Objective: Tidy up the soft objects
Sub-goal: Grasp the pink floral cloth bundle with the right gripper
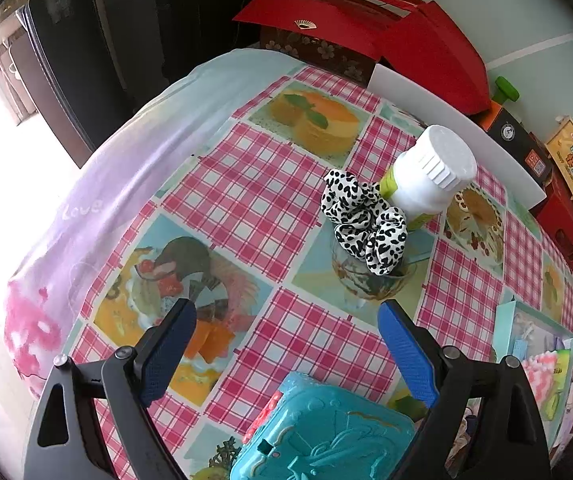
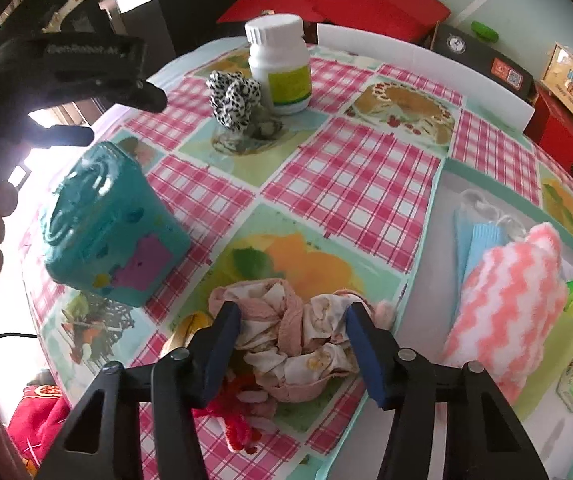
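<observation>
Left gripper (image 1: 286, 316) jaws spread wide; right gripper (image 2: 292, 320) jaws half closed.

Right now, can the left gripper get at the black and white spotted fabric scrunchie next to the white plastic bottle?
Probably yes. The left gripper is open and empty, and only bare tablecloth lies between it and the spotted scrunchie. The white bottle touches its far side.

Left gripper (image 1: 288, 318): black frame with triangular cut-outs, silver screw heads at the pivots, two blue fingers (image 1: 168, 354) with textured pads. Right gripper (image 2: 292, 326): same build, black arms, silver screws, blue fingers (image 2: 366, 354). Pale lettering, unreadable, on the left gripper's black body.
</observation>
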`<state>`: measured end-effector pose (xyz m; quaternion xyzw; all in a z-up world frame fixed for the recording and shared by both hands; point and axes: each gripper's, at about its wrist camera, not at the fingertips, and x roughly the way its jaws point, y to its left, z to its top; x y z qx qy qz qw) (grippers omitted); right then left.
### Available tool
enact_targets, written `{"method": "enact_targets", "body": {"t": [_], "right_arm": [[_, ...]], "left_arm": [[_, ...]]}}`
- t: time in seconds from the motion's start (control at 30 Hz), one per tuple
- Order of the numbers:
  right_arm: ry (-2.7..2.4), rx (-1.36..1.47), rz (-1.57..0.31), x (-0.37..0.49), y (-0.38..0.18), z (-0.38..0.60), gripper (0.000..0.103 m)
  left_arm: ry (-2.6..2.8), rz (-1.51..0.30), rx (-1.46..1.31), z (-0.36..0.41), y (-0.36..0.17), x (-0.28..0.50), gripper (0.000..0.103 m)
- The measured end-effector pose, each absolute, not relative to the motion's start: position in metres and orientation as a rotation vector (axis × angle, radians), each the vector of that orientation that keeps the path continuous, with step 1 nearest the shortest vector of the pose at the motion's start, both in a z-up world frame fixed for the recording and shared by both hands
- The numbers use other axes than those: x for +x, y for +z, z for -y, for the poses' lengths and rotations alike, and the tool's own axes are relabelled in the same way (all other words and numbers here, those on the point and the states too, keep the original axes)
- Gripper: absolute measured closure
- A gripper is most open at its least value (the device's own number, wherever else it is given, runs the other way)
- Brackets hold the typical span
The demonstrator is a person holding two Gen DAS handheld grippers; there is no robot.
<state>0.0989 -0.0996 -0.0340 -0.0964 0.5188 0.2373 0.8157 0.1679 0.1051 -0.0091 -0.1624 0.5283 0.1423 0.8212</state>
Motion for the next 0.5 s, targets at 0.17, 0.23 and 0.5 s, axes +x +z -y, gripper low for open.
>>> {"method": "enact_targets", "body": {"t": [0.17, 0.23, 0.5], "right_arm": [[0.506, -0.21, -1.131, 0.101, -0.044, 0.096, 0.05], [0.509, -0.222, -1.125, 0.102, -0.044, 0.094, 0.052], [0.521, -0.19, -1.112, 0.113, -0.044, 0.095, 0.065]], "left_arm": [[0.3, -1.128, -0.343, -0.104, -0.011, 0.17, 0.011], [0.296, -1.129, -0.342, -0.102, -0.011, 0.171, 0.011], [0.288, -1.137, -0.336, -0.099, -0.016, 0.175, 0.011]]}}
